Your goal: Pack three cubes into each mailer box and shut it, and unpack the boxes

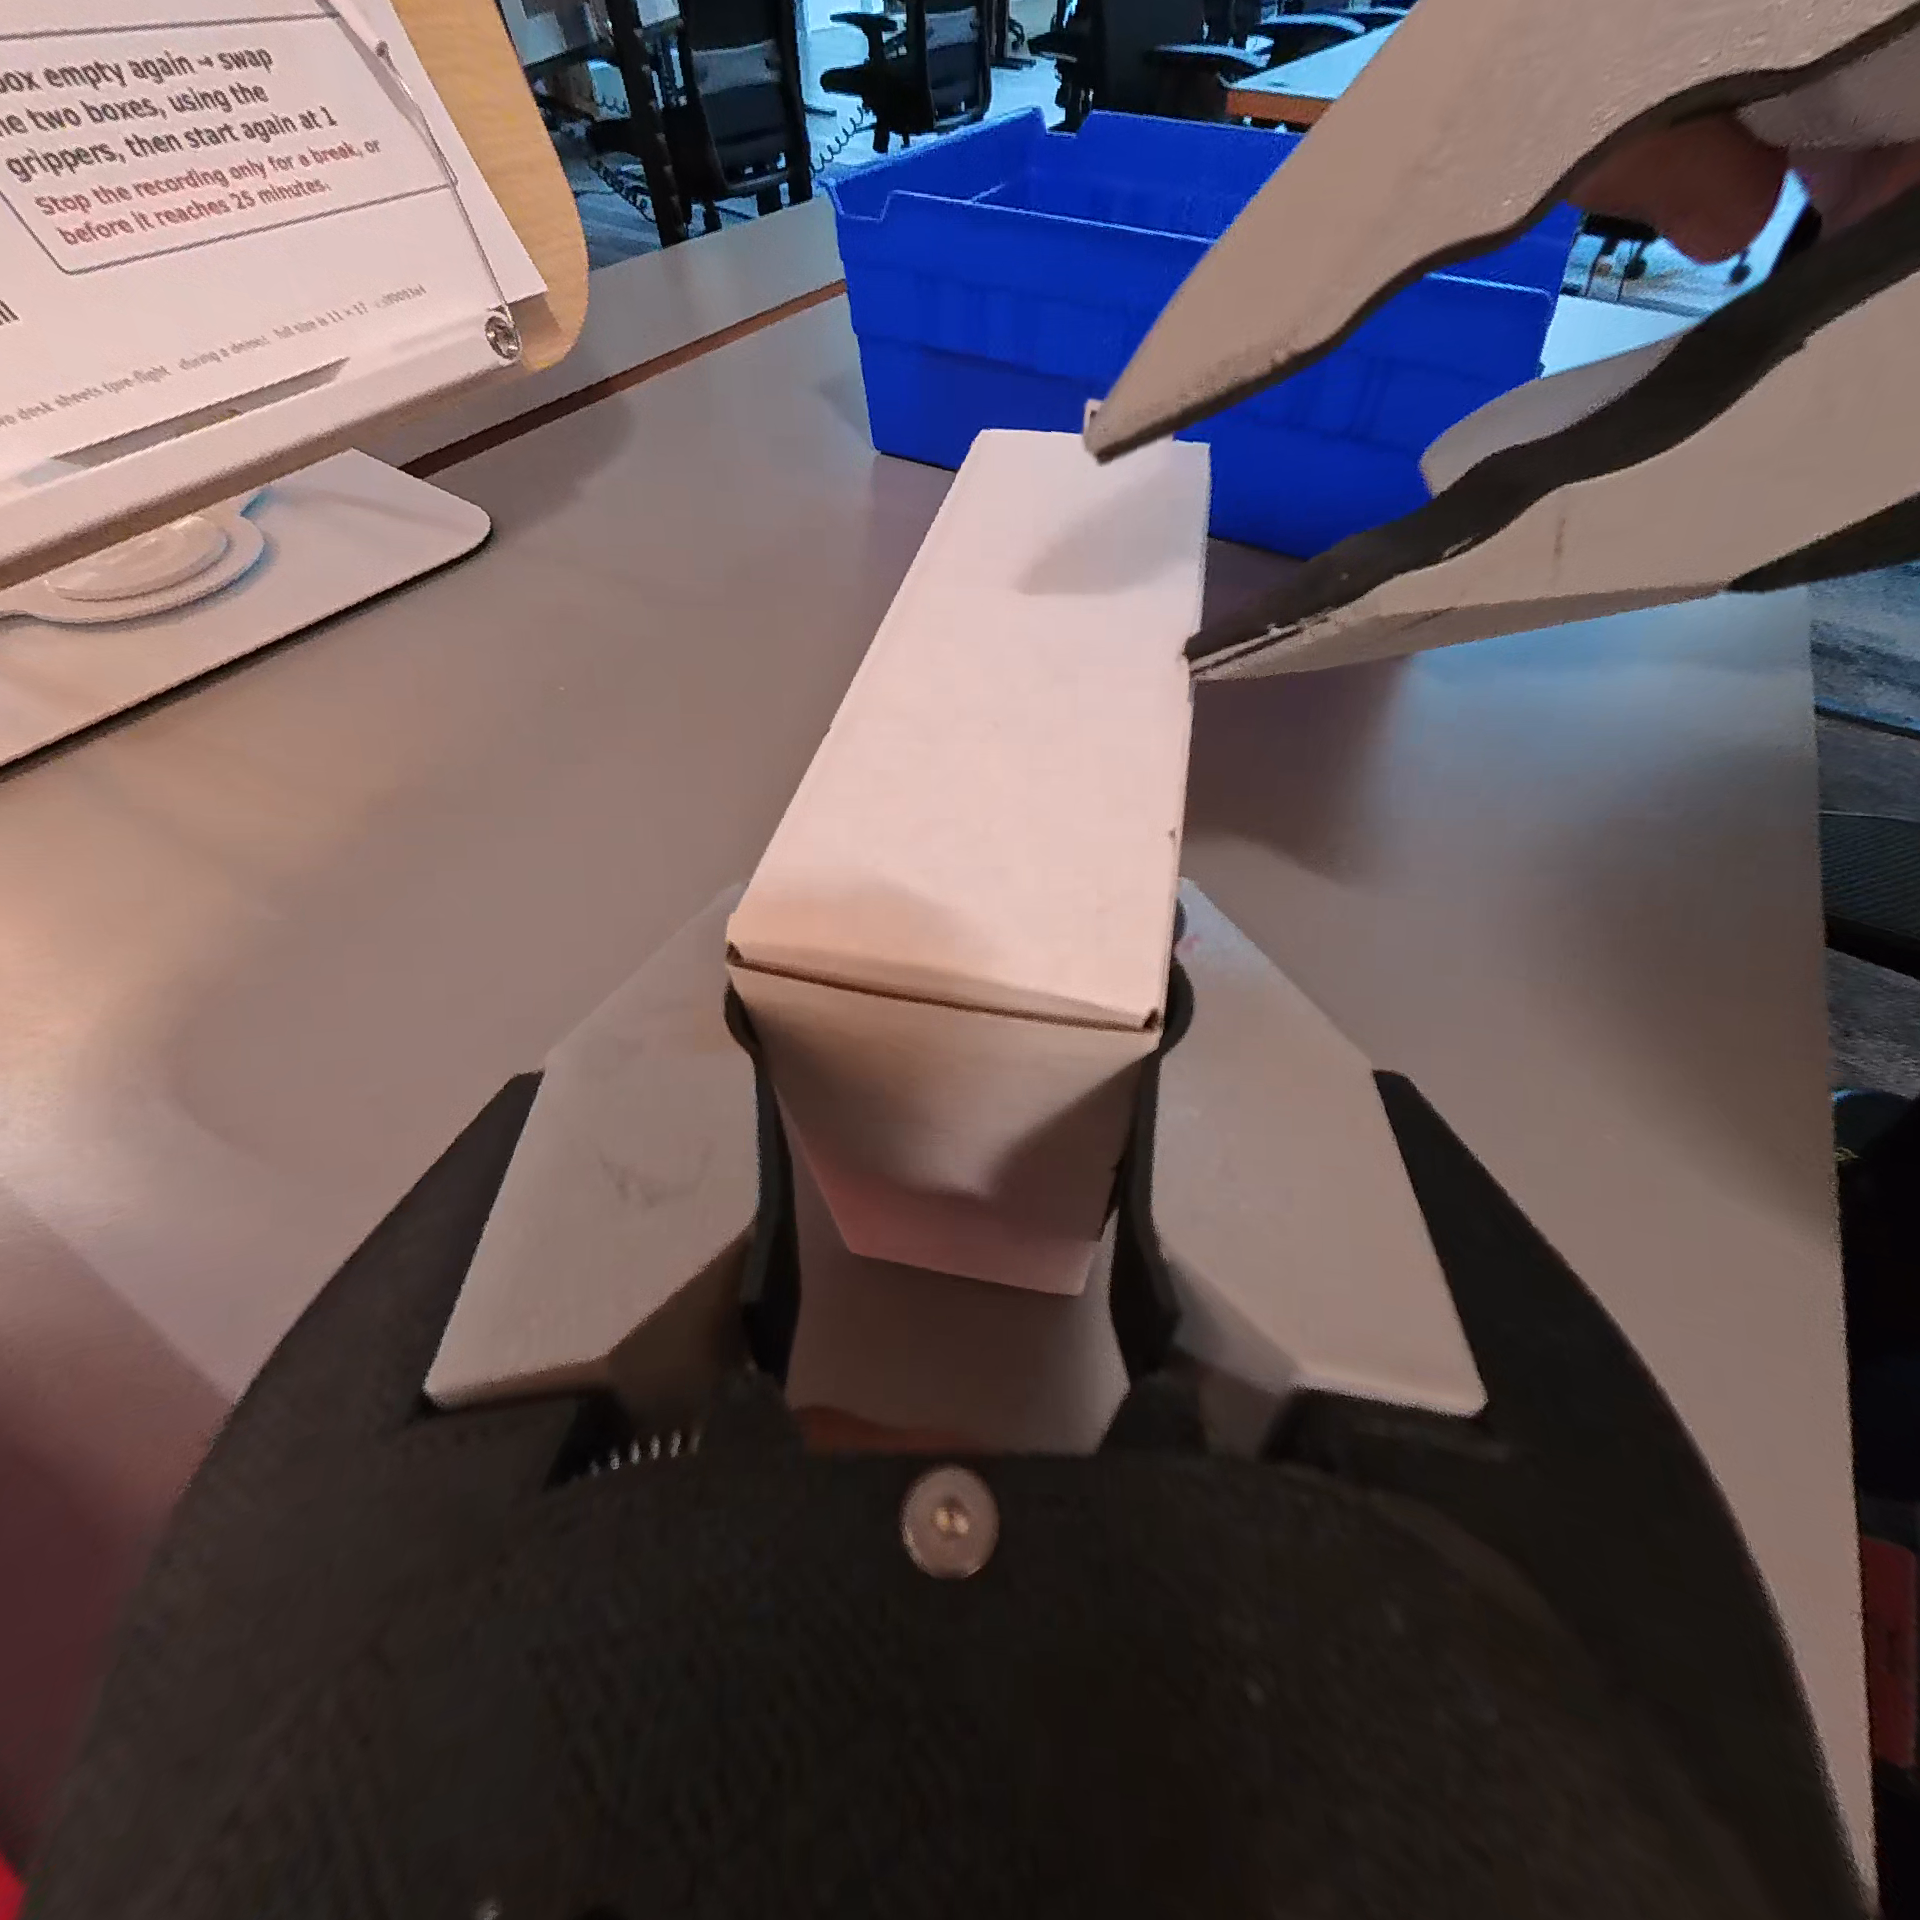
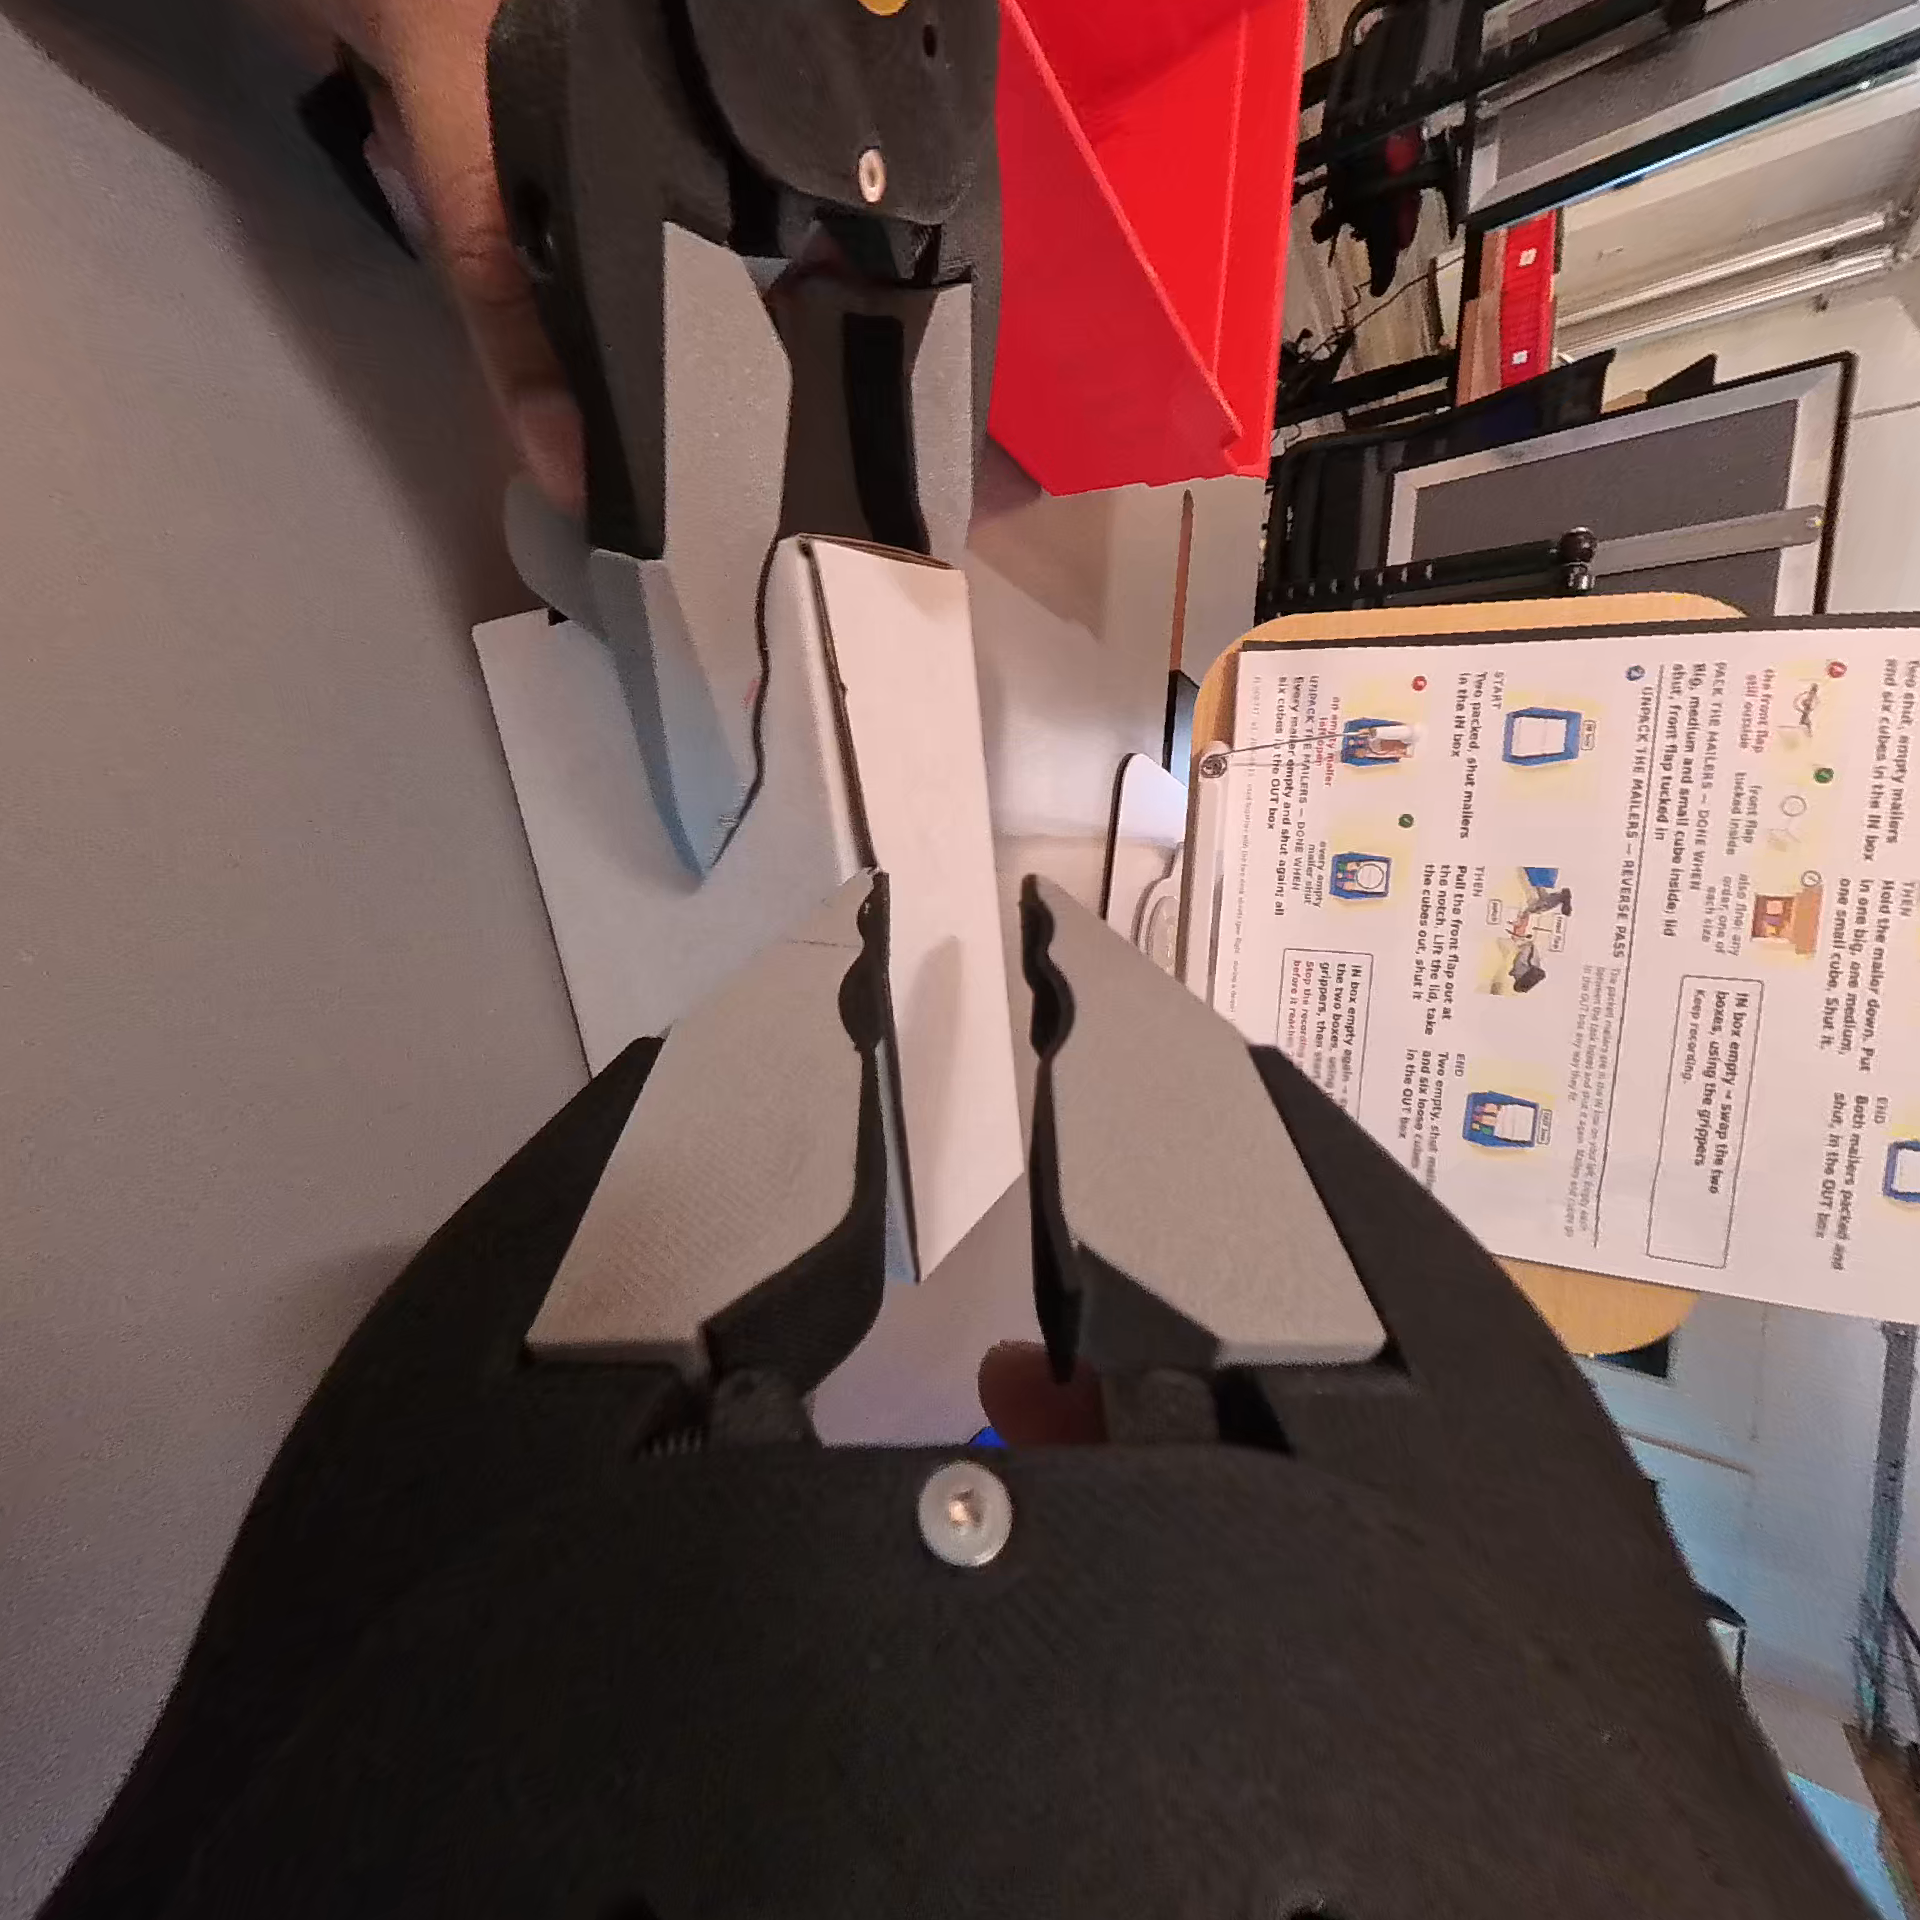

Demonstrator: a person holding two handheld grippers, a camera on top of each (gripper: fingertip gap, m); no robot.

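Observation:
A white mailer box [image 1: 997, 748] stands shut on its long edge on the grey table [image 1: 416, 831]. My left gripper [image 1: 956, 935] is shut on its near end, one finger on each broad face. My right gripper [image 1: 1148, 551] reaches in from the upper right and is open at the far end. One tip is over the narrow top face and the other is by the right face. In the right wrist view the right gripper [image 2: 951, 894] straddles the box's top edge [image 2: 935, 779], with the left gripper's fingers [image 2: 665, 675] beyond. No cubes show.
A blue bin [image 1: 1039, 291] stands just behind the box. An instruction sheet on a stand [image 1: 208, 208] is at the far left and also shows in the right wrist view [image 2: 1558, 935]. A red bin [image 2: 1143, 260] sits behind the left gripper. A hand [image 2: 499, 312] holds that gripper. The grippers' ends are close to 6 cm from one another.

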